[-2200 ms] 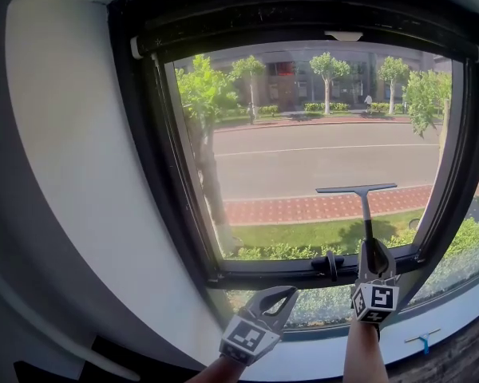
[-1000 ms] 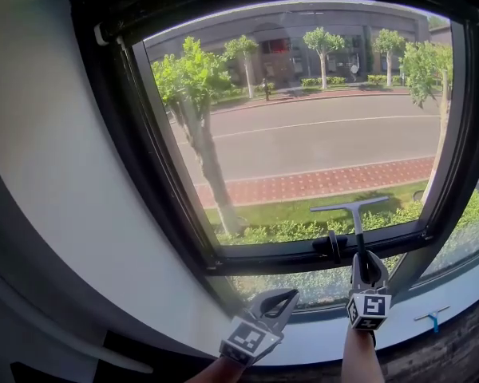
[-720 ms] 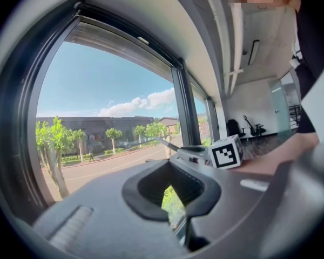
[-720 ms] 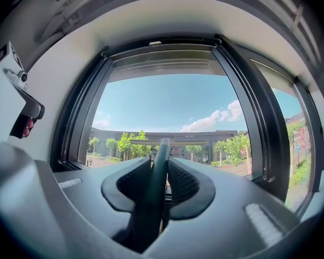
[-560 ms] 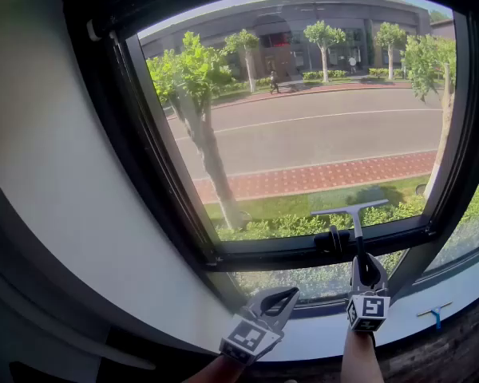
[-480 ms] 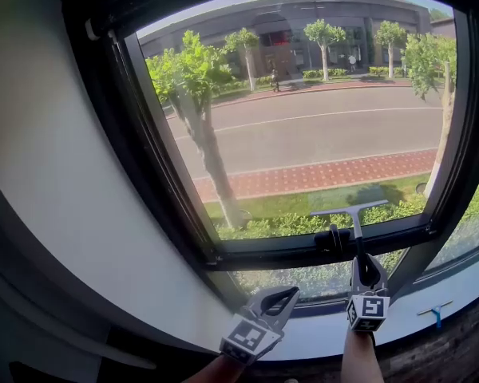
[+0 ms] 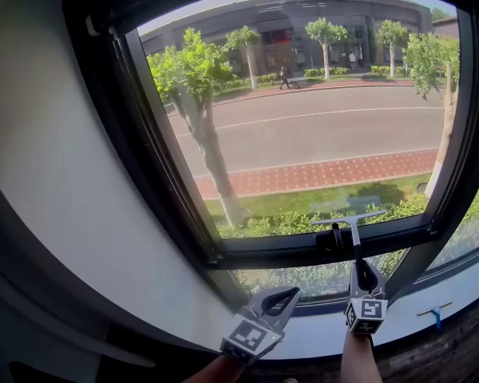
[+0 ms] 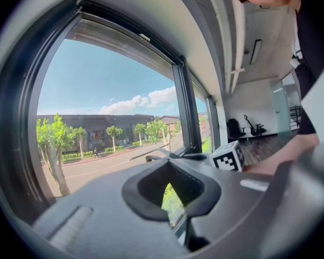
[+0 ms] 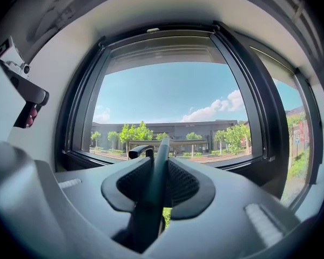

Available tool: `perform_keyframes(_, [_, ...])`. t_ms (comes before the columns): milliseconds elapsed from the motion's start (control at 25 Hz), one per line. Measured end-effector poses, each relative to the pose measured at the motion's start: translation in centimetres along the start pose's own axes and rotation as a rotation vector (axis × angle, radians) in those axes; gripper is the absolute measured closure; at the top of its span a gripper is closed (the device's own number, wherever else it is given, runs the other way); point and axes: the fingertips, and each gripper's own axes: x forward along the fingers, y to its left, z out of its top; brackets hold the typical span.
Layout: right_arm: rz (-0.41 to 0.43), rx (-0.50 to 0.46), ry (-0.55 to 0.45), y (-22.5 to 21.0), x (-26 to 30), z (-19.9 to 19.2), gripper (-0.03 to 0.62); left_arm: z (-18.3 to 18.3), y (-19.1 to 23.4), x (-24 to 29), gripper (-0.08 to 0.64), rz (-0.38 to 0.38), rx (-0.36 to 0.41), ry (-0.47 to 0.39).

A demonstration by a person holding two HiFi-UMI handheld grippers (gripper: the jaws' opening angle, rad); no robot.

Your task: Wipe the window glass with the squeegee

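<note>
The squeegee (image 7: 351,228) stands upright against the window glass (image 7: 303,118). Its blade lies level at the pane's lower edge, just above the black bottom frame (image 7: 287,254). My right gripper (image 7: 362,270) is shut on the squeegee's handle below the frame. In the right gripper view the dark handle (image 9: 154,190) runs up between the ribbed pads (image 9: 184,182) of the right gripper (image 9: 161,167). My left gripper (image 7: 281,298) hangs shut and holding nothing, lower left of the right one. In its own view the left gripper (image 8: 175,198) has only glass and greenery past it.
A black window handle (image 7: 333,238) sits on the bottom frame right beside the squeegee. A white wall (image 7: 56,174) flanks the window on the left. A white sill (image 7: 319,343) runs below, with a small blue-tipped item (image 7: 433,313) at the right.
The squeegee has slid down the glass from mid-height to the bottom frame, with the right gripper dropping along. The left gripper has stayed put.
</note>
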Motion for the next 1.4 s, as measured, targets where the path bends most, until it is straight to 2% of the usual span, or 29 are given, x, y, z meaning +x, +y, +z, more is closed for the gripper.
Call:
perform_keyframes(840, [0.011, 0.005, 0.030, -0.3, -0.4, 0.4, 0.492, 0.4, 0.1, -0.7, 0.560, 0.016, -0.011, -0.012])
perform_keyframes(1080, [0.026, -0.026, -0.019, -0.2, -1.4, 3.3, 0.492, 0.6, -0.4, -0.6, 0.560, 0.020, -0.017, -0.023])
perform_keyframes(1400, [0.070, -0.039, -0.147, -0.8, -3.2, 10.1, 0.492, 2.3, -2.3, 0.5, 0.559, 0.023, -0.013, -0.057])
